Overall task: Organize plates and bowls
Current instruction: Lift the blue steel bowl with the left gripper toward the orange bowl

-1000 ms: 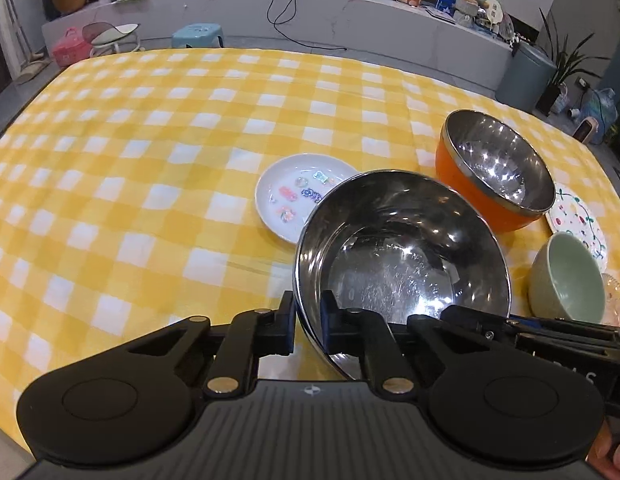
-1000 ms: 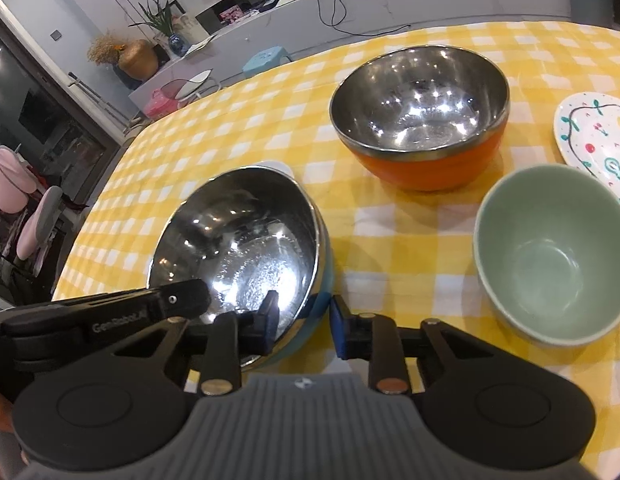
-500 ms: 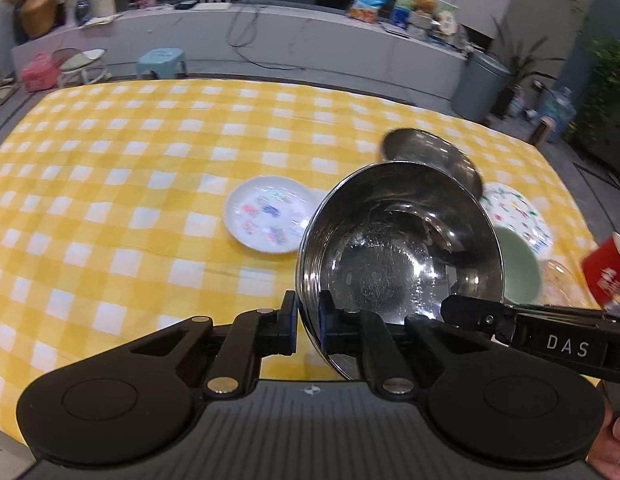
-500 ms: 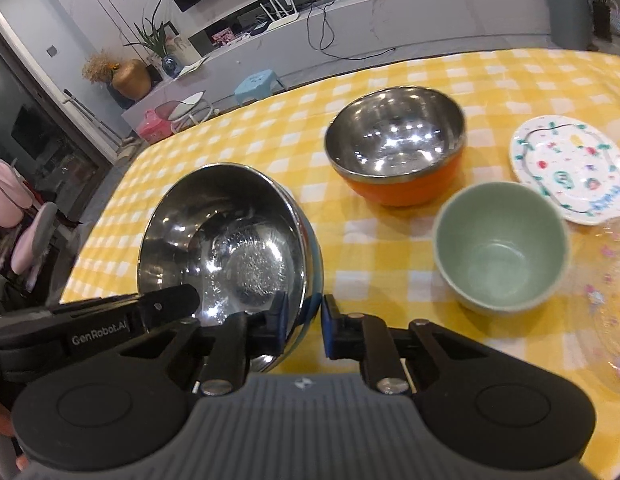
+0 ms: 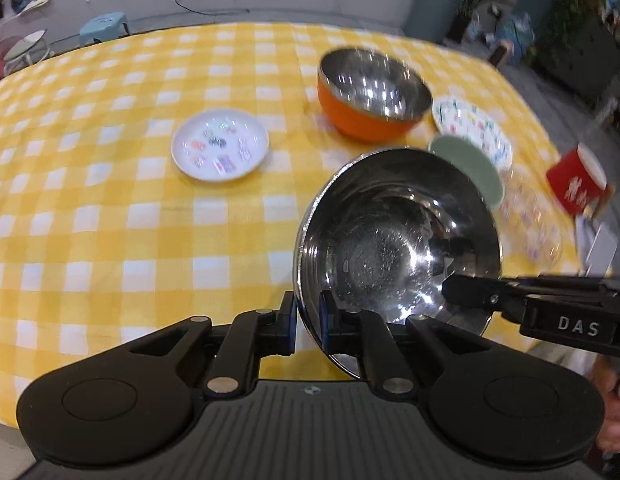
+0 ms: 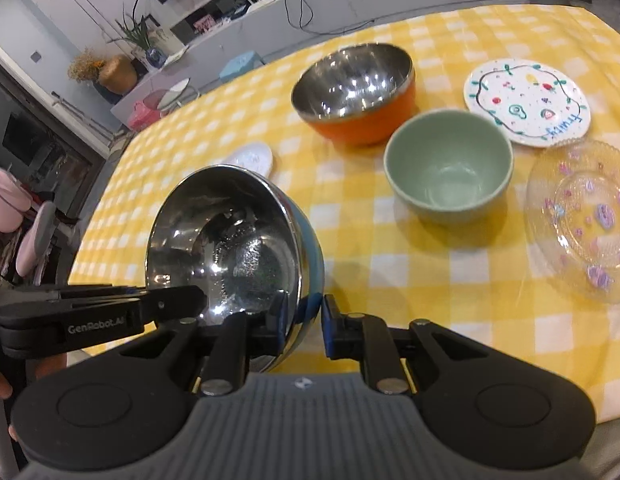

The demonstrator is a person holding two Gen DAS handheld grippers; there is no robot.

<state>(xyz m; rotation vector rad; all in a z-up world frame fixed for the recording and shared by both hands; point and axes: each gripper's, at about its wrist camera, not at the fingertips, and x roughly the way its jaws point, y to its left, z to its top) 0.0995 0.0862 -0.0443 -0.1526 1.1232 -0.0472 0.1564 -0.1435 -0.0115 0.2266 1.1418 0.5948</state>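
A steel bowl (image 5: 390, 248) with a blue outside (image 6: 230, 248) hangs tilted above the yellow checked table (image 5: 110, 220). My left gripper (image 5: 308, 320) is shut on its near rim. My right gripper (image 6: 304, 316) is shut on the rim from the other side, one finger inside and one on the blue wall. Behind it stand an orange steel-lined bowl (image 6: 354, 92) and a green bowl (image 6: 450, 164). A small white plate (image 5: 220, 144) lies to the left. A fruit-patterned plate (image 6: 526, 100) and a clear glass plate (image 6: 582, 220) lie to the right.
A red cup (image 5: 578, 184) stands near the table's right edge. A person's hand (image 5: 614, 420) shows at the lower right of the left wrist view. Beyond the table are a low counter, stools and potted plants.
The steel bowl has risen off the cloth and tilted, held by both grippers. The right gripper's jaws closed onto its rim. Both views have drawn back and show more of the table.
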